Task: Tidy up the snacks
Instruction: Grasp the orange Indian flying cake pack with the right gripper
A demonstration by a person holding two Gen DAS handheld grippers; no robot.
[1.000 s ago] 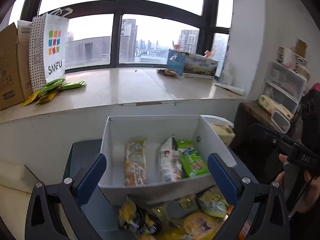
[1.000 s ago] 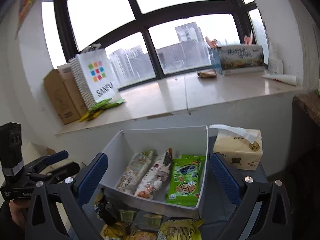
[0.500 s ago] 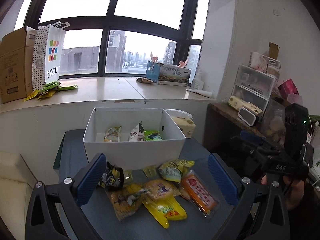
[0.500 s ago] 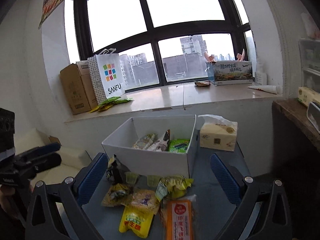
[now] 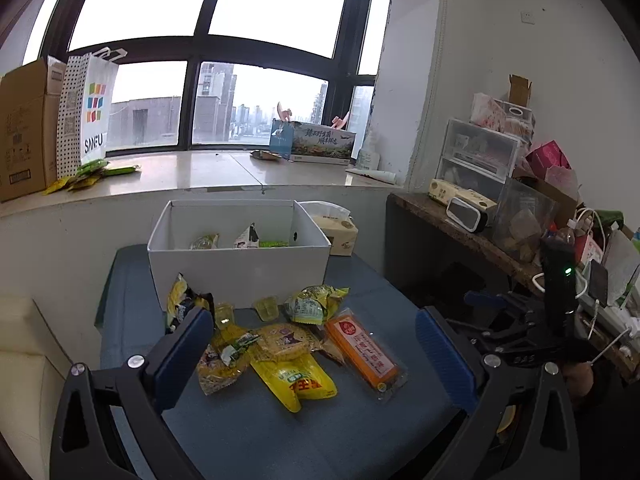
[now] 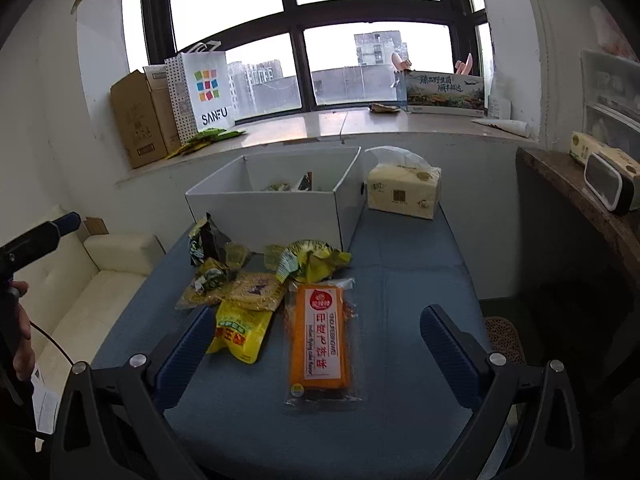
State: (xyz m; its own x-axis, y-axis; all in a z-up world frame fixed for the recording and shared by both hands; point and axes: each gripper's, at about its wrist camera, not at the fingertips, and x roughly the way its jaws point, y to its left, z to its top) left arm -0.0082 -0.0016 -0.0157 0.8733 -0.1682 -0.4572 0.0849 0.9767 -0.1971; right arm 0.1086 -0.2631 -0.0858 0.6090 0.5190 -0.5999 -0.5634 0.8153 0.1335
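Both grippers, left gripper (image 5: 312, 344) and right gripper (image 6: 316, 344), spread wide and empty above loose snack packets (image 6: 256, 292) heaped in front of white box (image 6: 264, 204); overlapping slippery packets risk double-grab or slipped orange pack (image 6: 320, 340).

Glossy plastic orange packet (image 6: 319, 343); matt white cardboard box (image 6: 264, 207); blue cloth tabletop (image 6: 412, 304).

We see our right hand-held gripper (image 6: 316, 354) spread wide above an orange biscuit pack (image 6: 320, 338) lying on the blue worktop (image 6: 416, 280).
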